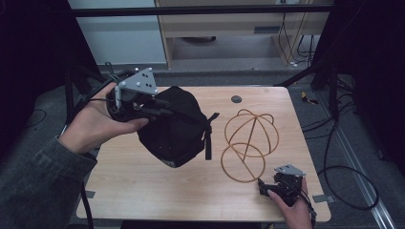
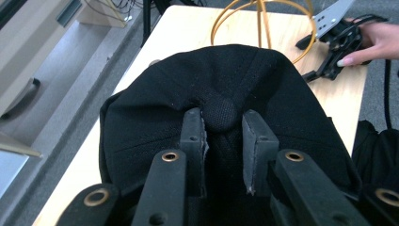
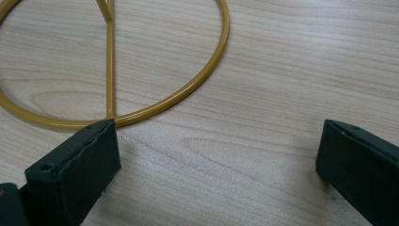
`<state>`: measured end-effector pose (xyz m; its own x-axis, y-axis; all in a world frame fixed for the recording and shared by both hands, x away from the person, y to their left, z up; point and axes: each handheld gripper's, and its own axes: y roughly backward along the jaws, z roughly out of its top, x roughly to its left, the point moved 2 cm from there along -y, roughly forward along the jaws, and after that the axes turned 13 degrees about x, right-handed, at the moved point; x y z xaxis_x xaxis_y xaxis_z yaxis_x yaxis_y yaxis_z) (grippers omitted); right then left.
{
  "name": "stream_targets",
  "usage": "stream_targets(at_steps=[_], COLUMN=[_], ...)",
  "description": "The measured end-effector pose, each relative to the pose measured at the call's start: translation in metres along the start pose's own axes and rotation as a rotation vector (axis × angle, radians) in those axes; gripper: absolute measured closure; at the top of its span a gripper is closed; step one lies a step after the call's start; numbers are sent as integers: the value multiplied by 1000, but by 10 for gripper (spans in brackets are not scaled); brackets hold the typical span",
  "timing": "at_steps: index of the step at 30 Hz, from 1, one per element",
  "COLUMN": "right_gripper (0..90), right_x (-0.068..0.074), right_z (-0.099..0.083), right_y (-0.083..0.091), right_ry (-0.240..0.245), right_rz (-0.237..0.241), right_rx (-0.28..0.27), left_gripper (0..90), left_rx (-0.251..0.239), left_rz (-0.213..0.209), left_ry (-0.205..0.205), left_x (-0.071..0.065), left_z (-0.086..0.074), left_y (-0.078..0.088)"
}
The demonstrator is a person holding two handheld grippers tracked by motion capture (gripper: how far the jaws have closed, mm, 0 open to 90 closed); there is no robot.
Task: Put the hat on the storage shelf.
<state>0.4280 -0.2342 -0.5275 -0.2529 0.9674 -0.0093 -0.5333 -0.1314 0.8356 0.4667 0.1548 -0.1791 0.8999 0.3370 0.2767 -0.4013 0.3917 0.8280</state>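
Note:
A black cap (image 1: 174,126) hangs tilted above the left half of the wooden table (image 1: 143,191). My left gripper (image 1: 167,109) is shut on it. In the left gripper view the pads (image 2: 194,127) pinch the fabric on either side of the cap's (image 2: 226,80) top button, at the left gripper (image 2: 222,120). A gold wire stand (image 1: 243,143) with a round base ring and a domed cage stands at the right. My right gripper (image 1: 263,183) rests on the table just in front of that ring (image 3: 193,86). It stands open (image 3: 216,141), with bare wood between its jaws.
A small dark disc (image 1: 236,99) is set into the table near its far edge. Cables (image 1: 344,176) trail over the floor to the right. A cabinet (image 1: 239,28) stands beyond the table. The right hand and its gripper (image 2: 329,52) appear far off in the left gripper view.

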Motion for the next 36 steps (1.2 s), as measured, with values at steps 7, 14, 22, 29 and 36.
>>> stream_targets(at_steps=[7, 14, 22, 29, 36], right_gripper=[4, 4, 4, 4, 4], right_x=[0, 0, 0, 0, 0], right_z=[0, 0, 0, 0, 0], right_y=[0, 0, 0, 0, 0], right_ry=[1, -2, -2, -2, 0], right_rz=[2, 1, 2, 4, 1], right_rx=[-1, -1, 0, 0, -1], left_gripper=[730, 730, 730, 730, 730], left_rx=[-15, -16, -24, -33, -41], left_rz=[7, 2, 4, 1, -1], left_ry=[-31, -54, -82, -95, -101], left_x=[-6, -8, -12, -15, -16], left_z=[22, 41, 65, 85, 102], left_y=[6, 2, 0, -10, -20])
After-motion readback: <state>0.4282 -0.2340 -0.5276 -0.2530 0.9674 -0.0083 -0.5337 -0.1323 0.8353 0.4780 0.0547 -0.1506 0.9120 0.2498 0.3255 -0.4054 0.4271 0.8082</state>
